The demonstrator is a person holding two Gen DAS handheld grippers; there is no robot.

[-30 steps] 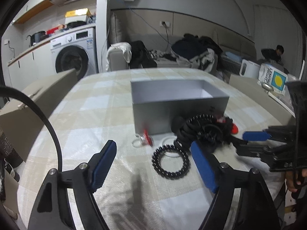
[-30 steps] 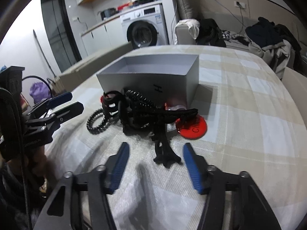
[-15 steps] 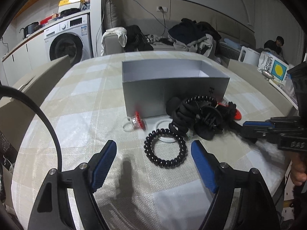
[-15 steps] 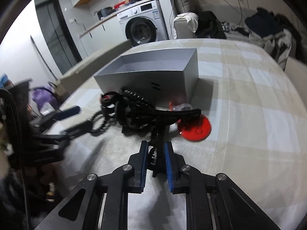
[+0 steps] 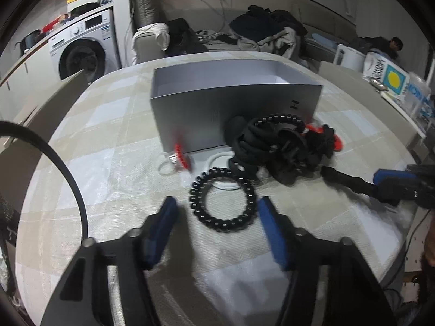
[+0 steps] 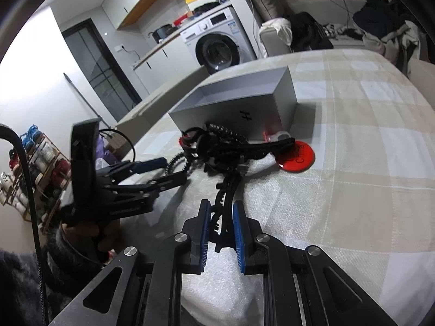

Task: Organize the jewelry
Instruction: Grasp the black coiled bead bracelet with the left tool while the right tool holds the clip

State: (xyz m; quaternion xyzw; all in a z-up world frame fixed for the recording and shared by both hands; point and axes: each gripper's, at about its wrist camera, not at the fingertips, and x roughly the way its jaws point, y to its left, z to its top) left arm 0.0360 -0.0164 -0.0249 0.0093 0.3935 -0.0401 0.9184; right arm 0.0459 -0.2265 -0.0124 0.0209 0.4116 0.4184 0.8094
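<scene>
Right gripper (image 6: 221, 224) clenched on a black clip (image 6: 228, 190).
Clip's long axis runs toward 12 o'clock, to the pile (image 6: 217, 146). Left gripper (image 5: 217, 212) released, flanking a coil (image 5: 223, 199).

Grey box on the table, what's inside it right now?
The grey box is open-topped. The right wrist view shows bare inner walls and part of a bare floor. The near wall hides the front part of the floor, so a small item there cannot be ruled out.
</scene>
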